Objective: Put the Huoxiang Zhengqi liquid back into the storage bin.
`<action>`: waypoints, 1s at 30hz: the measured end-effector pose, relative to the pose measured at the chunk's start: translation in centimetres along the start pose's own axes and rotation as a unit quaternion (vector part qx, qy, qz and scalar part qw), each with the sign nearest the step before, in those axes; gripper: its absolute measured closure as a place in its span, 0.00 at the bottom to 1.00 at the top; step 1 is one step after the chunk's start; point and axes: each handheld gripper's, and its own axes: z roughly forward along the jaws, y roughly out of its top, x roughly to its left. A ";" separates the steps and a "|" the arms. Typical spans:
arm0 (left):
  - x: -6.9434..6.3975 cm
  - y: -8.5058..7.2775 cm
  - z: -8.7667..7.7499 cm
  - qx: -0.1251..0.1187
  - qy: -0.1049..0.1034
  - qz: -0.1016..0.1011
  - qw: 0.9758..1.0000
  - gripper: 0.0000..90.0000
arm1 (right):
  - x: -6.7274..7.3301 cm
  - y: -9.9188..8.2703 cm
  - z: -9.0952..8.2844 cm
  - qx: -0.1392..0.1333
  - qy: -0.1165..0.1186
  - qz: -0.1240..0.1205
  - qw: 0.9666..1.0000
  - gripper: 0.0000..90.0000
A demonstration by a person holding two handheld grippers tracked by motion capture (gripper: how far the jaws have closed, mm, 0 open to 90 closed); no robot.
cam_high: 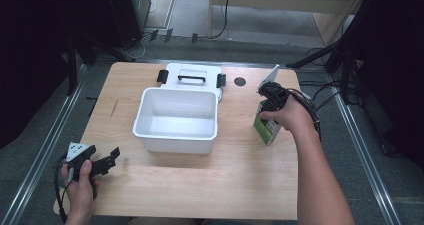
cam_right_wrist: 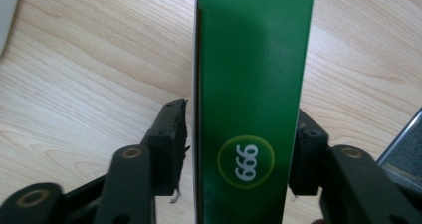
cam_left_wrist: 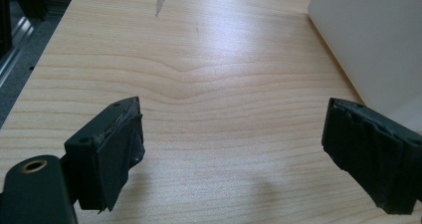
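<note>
One green carton (cam_right_wrist: 251,99) stands on the surface right of the open white bin (cam_high: 176,116), right gripper (cam_right_wrist: 239,149) fingers closing on its sides, left gripper (cam_left_wrist: 239,154) open, idle: likely next lift, carry into bin.

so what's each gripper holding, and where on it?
The right gripper clamps the green box across its narrow sides, at the end with the round logo. The left gripper is open, holding nothing.
</note>
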 end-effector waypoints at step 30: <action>-0.1 0.0 -0.1 -0.004 0.001 0.000 1.000 0.11 | 2.8 -2.3 -3.7 -0.057 -0.044 -0.284 0.956 0.71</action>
